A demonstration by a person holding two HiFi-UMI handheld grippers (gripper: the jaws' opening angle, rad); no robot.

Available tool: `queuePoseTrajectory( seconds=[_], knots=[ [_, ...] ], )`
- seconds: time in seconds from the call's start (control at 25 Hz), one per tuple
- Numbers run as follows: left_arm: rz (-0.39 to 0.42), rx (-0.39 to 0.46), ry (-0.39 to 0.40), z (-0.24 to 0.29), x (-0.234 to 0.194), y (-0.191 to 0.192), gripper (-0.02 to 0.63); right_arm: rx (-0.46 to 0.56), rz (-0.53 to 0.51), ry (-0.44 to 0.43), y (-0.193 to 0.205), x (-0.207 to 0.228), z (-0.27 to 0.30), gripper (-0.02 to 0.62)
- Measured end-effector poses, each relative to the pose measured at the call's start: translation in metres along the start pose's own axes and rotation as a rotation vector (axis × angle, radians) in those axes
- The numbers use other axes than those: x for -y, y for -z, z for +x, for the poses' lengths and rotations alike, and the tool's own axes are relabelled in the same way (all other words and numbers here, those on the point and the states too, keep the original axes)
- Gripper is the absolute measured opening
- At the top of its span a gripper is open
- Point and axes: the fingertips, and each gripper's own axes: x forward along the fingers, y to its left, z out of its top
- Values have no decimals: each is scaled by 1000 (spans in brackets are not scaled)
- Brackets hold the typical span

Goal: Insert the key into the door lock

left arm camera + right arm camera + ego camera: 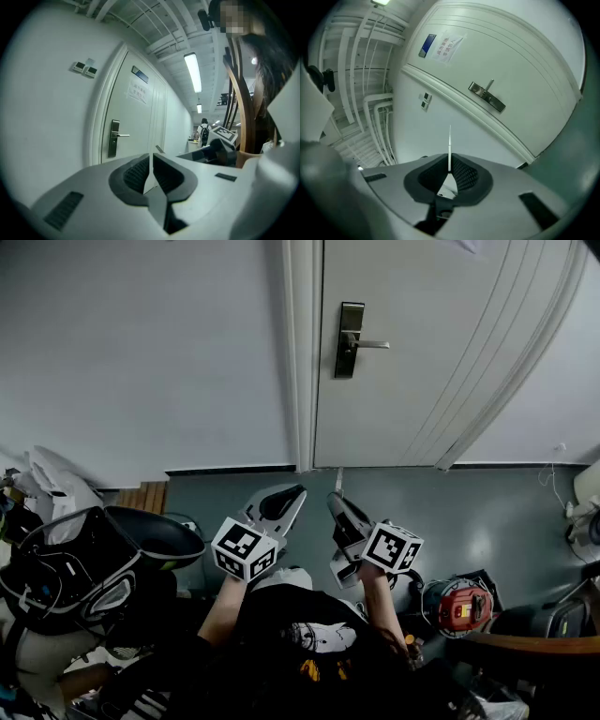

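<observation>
The white door (422, 352) stands shut ahead of me, with its metal lock (349, 340) plate and lever near the door's left edge. I hold both claws side by side below the door. My left gripper (151, 158) is closed on nothing. My right gripper (449, 158) is pinched on the key (449, 146), whose thin blade juts toward the door, well apart from the lock.

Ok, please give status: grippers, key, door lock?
Left gripper shut, empty. Right gripper shut on thin silvery key. Steel lock plate on white door well ahead, key not inserted; nothing between.
</observation>
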Motion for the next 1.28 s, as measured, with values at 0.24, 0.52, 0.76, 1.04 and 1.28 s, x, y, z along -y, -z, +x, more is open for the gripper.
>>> queuePoseTrajectory(
  seconds=[0.24, 0.52, 0.76, 1.04, 1.28],
  knots=[
    [2, -2, -2, 1, 0, -3, 29, 2, -12, -5, -3, -1, -1, 20],
    [19, -19, -6, 15, 15, -2, 29, -2, 8, -25, -11, 9, -13, 20],
    [30, -39, -20, 26, 10, -2, 29, -3, 37, -42, -17, 17, -8, 20],
    [42, -55, -29, 45, 0, -3, 29, 2, 63, -45, -36, 36, 4, 20],
    [18, -63, -53, 66, -33, 2, 29, -28, 75, -47, -48, 53, 35, 20]
  ],
)
